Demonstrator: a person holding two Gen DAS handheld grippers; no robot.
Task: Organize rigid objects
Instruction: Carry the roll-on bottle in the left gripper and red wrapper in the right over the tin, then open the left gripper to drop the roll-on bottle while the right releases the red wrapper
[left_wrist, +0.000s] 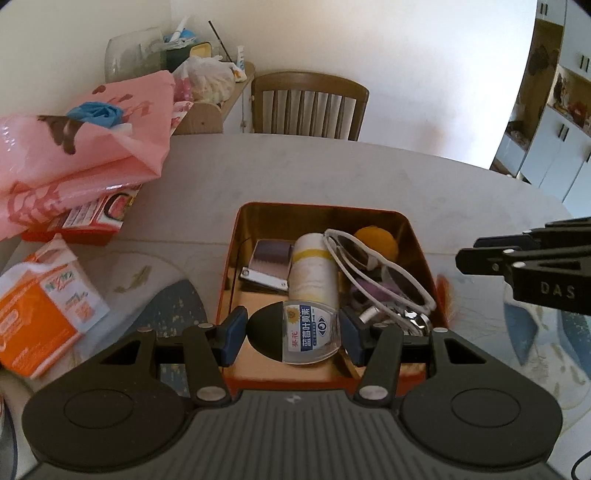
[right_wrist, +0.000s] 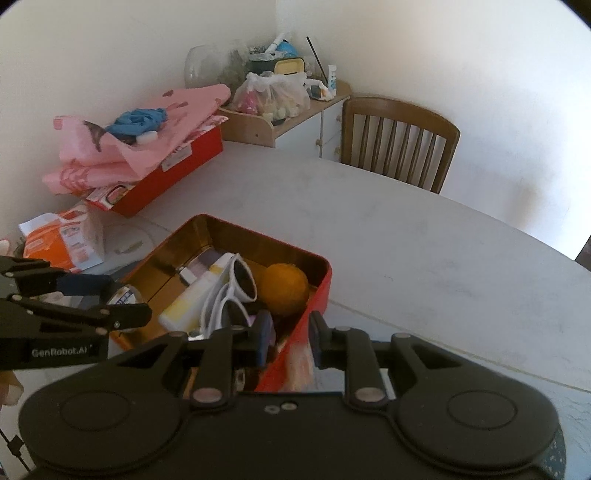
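Observation:
A red tin box (left_wrist: 417, 236) with a gold inside sits on the white table; it also shows in the right wrist view (right_wrist: 317, 291). It holds white sunglasses (left_wrist: 373, 266), a white and yellow tube (left_wrist: 314, 269), an orange (left_wrist: 380, 240) and nail clippers (left_wrist: 264, 277). My left gripper (left_wrist: 291, 334) is over the box's near end, its jaws wide apart on either side of a small clear bottle with a black cap (left_wrist: 295, 332); contact is not clear. My right gripper (right_wrist: 288, 338) straddles the box's near right wall, open and empty.
A pink bag (left_wrist: 74, 147) lies on a red box at the far left. An orange and white packet (left_wrist: 40, 310) lies at the left. A wooden chair (left_wrist: 310, 107) stands behind the table. A cluttered side cabinet (right_wrist: 288, 107) stands in the corner.

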